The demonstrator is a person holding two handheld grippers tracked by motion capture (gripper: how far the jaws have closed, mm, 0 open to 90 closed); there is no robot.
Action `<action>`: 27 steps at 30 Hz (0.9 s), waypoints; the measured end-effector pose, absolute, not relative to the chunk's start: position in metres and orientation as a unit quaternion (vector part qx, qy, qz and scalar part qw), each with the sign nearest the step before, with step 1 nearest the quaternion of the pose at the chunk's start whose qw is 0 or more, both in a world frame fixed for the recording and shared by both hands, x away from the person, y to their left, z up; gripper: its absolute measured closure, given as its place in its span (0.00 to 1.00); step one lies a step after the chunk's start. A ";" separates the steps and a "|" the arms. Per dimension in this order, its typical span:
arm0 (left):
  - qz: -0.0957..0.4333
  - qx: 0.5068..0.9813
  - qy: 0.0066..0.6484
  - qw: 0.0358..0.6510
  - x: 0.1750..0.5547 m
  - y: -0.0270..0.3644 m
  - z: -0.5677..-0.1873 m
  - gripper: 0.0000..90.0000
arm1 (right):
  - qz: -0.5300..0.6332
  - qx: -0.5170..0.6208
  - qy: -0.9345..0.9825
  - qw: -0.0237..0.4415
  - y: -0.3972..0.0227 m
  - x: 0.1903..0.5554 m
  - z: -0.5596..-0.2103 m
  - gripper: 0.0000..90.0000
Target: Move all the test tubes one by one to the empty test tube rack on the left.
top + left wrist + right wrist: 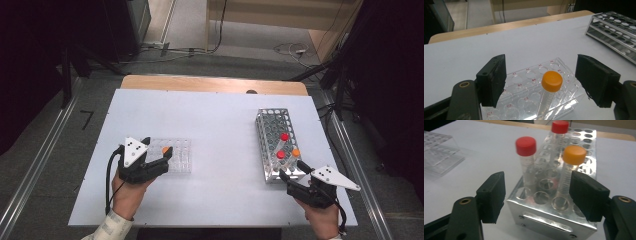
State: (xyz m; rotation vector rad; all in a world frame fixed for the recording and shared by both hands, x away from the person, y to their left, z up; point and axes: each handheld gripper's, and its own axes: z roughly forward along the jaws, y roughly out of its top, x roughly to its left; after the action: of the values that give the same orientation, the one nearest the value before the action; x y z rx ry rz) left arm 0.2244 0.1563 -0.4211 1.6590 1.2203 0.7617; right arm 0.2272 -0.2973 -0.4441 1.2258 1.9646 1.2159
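1. The likeliest fault, in my judgement, lay with the right claw [537, 195]. Its jaws stood wide open around the near end of the metal rack [278, 145], with the orange-capped tube [571, 173] just beside the right-hand pad and the nearer red-capped tube [527, 161] also between the pads. Closing from there could have caught both tubes, or pinched the rack wall instead of a tube.
2. A second risk was an off-centre grip. The orange-capped tube sat far to one side of the gap, so one pad would have met it first and tilted it in its hole.
3. The farther red-capped tube [559, 135] stood deeper in the metal rack, clear of the pads.
4. The left claw [540, 80] was also open, holding nothing. An orange-capped centrifuge tube [550, 93] stood upright in the clear plastic rack [529, 100], between the pads and nearer the right-hand one, touching neither.
5. That clear rack looked light. A sideways nudge from a pad could have slid it across the white bench [220, 130] or tipped the tube.
6. On the bench the two racks lay well apart, the clear one by the left hand [127, 192], the metal one by the right hand [322, 217].
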 end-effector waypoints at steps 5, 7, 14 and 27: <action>0.304 0.671 0.500 0.456 0.225 0.157 -0.421 0.22 | 0.443 0.474 0.715 0.261 -0.303 0.239 -0.450 0.36; 0.300 0.671 0.502 0.457 0.226 0.156 -0.422 0.20 | 0.440 0.476 0.713 0.268 -0.302 0.243 -0.452 0.41; 0.295 0.669 0.503 0.461 0.226 0.157 -0.422 0.20 | 0.430 0.476 0.715 0.280 -0.299 0.250 -0.456 0.54; 0.294 0.671 0.501 0.461 0.226 0.156 -0.423 0.20 | 0.428 0.488 0.705 0.285 -0.301 0.260 -0.460 0.77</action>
State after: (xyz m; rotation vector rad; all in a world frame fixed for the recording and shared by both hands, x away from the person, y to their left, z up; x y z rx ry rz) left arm 0.2259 0.1556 -0.4225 1.6496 1.2338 0.7225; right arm 0.2598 -0.3013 -0.4604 1.3046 1.8852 1.1449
